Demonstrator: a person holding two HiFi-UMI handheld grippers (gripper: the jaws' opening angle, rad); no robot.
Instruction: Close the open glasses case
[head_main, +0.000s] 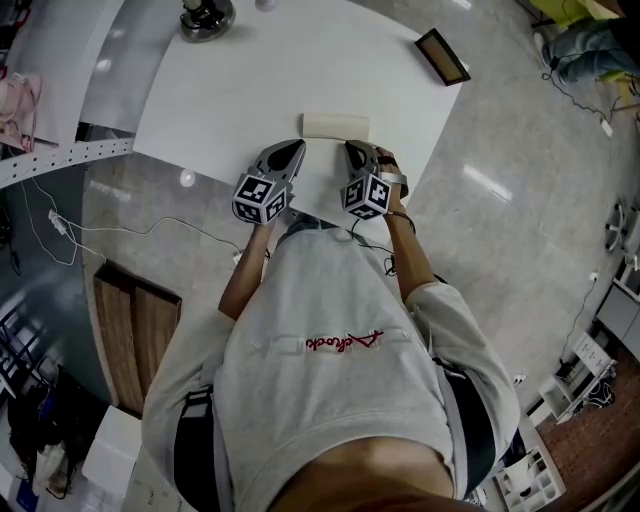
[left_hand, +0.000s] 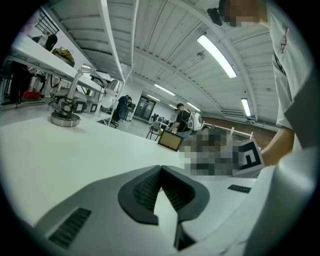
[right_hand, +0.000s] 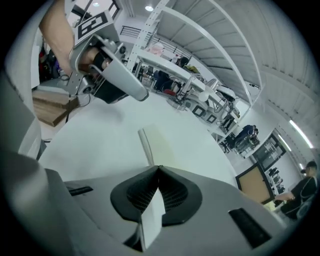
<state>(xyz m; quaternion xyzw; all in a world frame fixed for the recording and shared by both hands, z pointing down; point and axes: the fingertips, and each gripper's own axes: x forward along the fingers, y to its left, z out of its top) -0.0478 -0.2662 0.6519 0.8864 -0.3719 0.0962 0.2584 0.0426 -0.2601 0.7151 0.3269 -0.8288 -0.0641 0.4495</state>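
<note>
A cream glasses case (head_main: 336, 125) lies flat on the white table (head_main: 230, 90), and its lid looks down. In the right gripper view the case (right_hand: 156, 142) sits just beyond my jaw tips. My left gripper (head_main: 296, 148) is a little short of the case's near left corner, shut and empty. Shut and empty too, my right gripper (head_main: 351, 149) hovers at the case's near right corner. The left gripper view shows its own jaws (left_hand: 160, 169) closed tip to tip over bare table, with no case in sight. The right gripper (right_hand: 159, 167) also has its tips touching.
A small framed picture (head_main: 442, 56) lies at the table's far right corner. A round metal stand base (head_main: 205, 18) sits at the far left. The table's near edge runs just under my hands. A wooden panel (head_main: 135, 335) and cables lie on the floor to the left.
</note>
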